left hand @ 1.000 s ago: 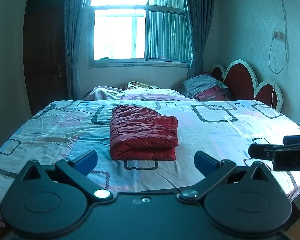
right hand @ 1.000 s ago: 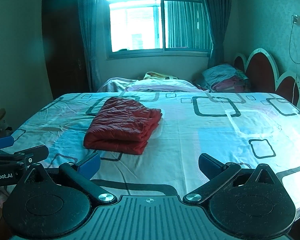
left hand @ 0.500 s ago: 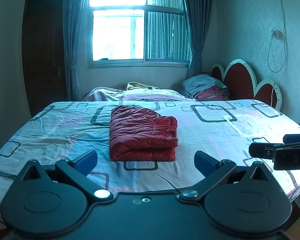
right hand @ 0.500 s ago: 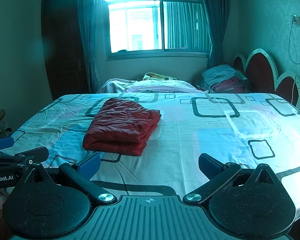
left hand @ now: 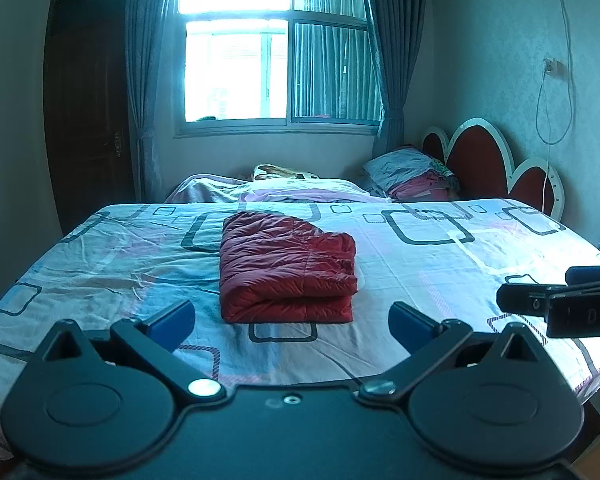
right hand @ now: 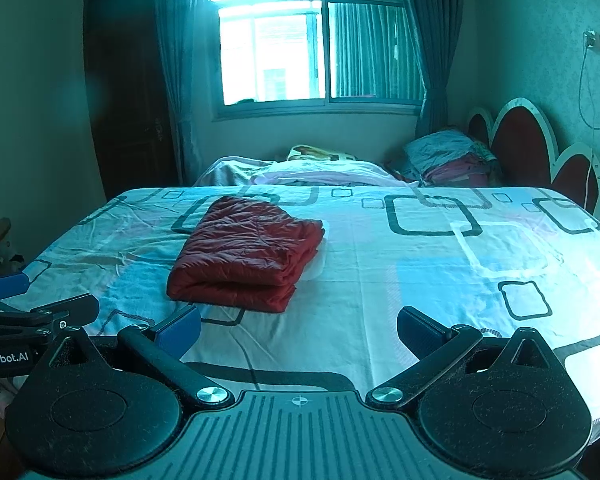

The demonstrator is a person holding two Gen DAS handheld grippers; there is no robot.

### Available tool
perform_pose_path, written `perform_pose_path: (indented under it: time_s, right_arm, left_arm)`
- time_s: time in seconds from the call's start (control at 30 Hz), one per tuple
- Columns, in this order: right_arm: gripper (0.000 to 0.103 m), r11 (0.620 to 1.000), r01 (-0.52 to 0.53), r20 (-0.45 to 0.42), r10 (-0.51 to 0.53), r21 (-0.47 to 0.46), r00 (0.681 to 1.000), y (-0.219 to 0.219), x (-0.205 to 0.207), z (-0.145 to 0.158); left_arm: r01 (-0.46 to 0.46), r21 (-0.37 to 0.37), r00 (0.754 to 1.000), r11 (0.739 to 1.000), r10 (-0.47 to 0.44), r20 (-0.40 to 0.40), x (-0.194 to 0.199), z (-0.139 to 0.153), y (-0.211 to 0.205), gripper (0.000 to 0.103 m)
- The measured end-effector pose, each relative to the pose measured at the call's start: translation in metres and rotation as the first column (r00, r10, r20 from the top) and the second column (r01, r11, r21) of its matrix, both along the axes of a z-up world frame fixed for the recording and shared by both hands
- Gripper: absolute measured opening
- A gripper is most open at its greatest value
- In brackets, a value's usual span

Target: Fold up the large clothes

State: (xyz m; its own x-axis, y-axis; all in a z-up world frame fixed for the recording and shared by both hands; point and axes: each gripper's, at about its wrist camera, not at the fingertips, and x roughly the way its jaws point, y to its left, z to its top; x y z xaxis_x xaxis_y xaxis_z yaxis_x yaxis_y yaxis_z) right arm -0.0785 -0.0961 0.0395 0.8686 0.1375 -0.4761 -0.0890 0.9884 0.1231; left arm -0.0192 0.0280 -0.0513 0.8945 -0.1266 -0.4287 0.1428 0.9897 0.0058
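A red quilted jacket (left hand: pixel 286 270) lies folded into a neat rectangle on the bed, left of the middle; it also shows in the right wrist view (right hand: pixel 246 254). My left gripper (left hand: pixel 292 324) is open and empty, held back from the bed's near edge in front of the jacket. My right gripper (right hand: pixel 298 330) is open and empty, to the right of the jacket and also back from it. Each gripper shows at the edge of the other's view: the right gripper (left hand: pixel 560 300) and the left gripper (right hand: pixel 28 312).
The bed (left hand: pixel 480 280) has a sheet with a pattern of squares. A heap of bedding (left hand: pixel 284 190) and stacked pillows (left hand: pixel 412 172) lie at the far side by the red headboard (left hand: pixel 484 164). A window (left hand: pixel 276 48) and a dark door (left hand: pixel 88 112) are behind.
Both views have shifted only slightly; the jacket lies as before and both grippers stay open.
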Motion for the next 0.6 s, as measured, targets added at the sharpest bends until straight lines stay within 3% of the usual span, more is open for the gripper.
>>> perform_pose_path:
  time_s: [0.6]
  right_arm:
    - [0.103, 1.000, -0.006, 0.000, 0.006, -0.001, 1.000, 0.0015, 0.0014, -0.0003]
  left_arm:
    - [0.003, 0.001, 1.000, 1.000, -0.003, 0.003, 0.0054, -0.0011, 0.0057, 0.103]
